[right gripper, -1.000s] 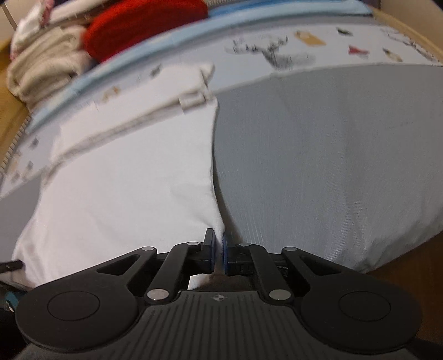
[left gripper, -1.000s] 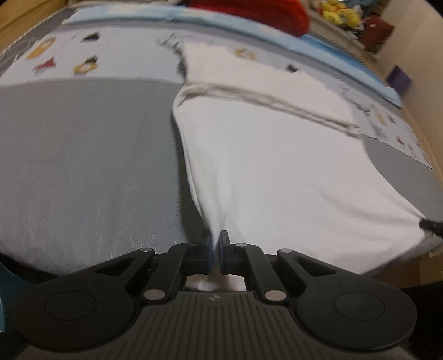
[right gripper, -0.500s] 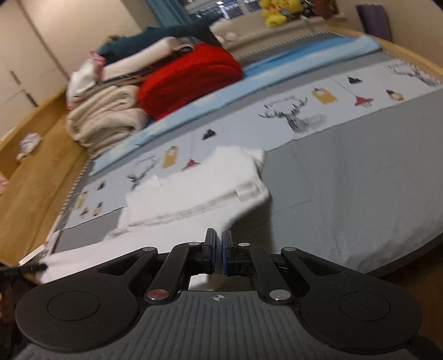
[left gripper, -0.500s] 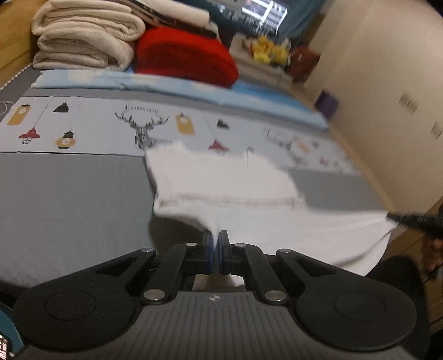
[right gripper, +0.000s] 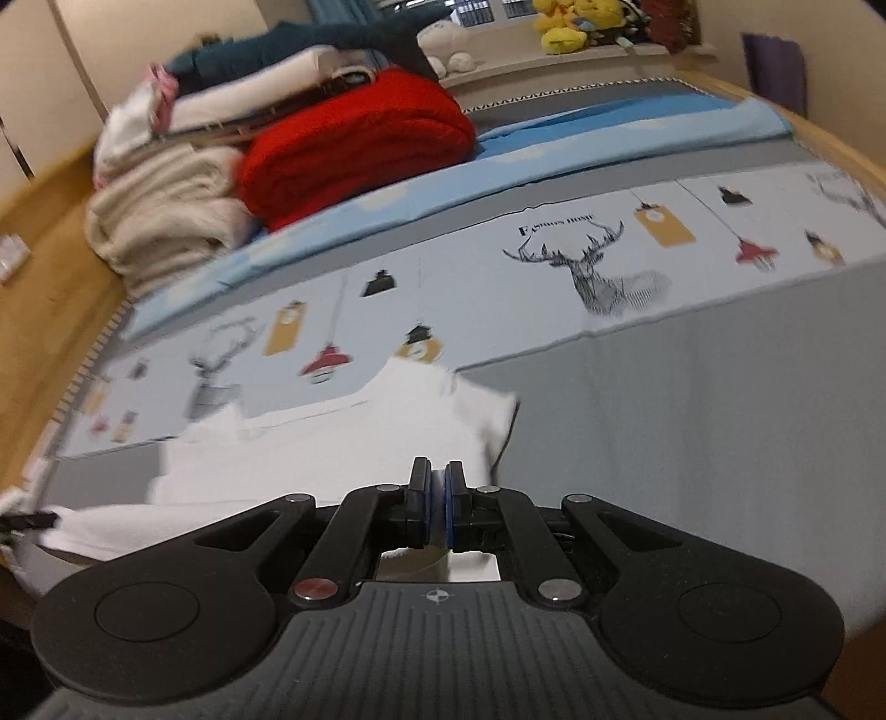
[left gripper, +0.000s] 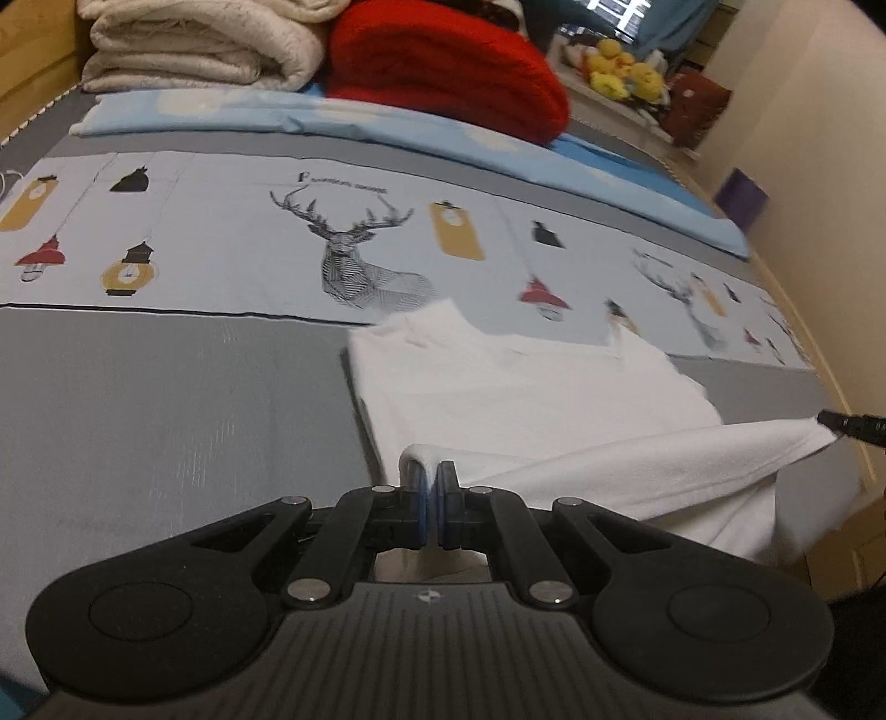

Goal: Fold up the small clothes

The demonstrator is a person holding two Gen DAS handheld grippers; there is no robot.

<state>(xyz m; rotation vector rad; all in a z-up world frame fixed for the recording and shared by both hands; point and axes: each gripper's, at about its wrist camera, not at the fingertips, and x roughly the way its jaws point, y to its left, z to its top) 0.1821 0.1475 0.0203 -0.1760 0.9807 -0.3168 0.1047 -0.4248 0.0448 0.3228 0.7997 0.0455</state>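
Observation:
A small white garment (left gripper: 515, 387) lies on the bed, its far part flat on the grey and printed cover. My left gripper (left gripper: 431, 479) is shut on the garment's near left corner, with cloth draped over one finger. My right gripper (right gripper: 437, 487) is shut on the near right corner of the same garment (right gripper: 354, 443). The near hem is lifted off the bed and stretched between the two grippers. The right gripper's tip shows at the right edge of the left wrist view (left gripper: 850, 425), and the left gripper's tip at the left edge of the right wrist view (right gripper: 27, 520).
A red blanket (left gripper: 443, 72) and a stack of cream blankets (left gripper: 205, 50) sit at the head of the bed beyond a light blue sheet (left gripper: 387, 124). Yellow plush toys (right gripper: 570, 22) stand on a far ledge. The wooden bed edge (right gripper: 50, 310) runs along the left.
Both grippers have lifted the garment's near hem off the bed and carried it toward the far end. The views tilted up from the bed surface to the blankets.

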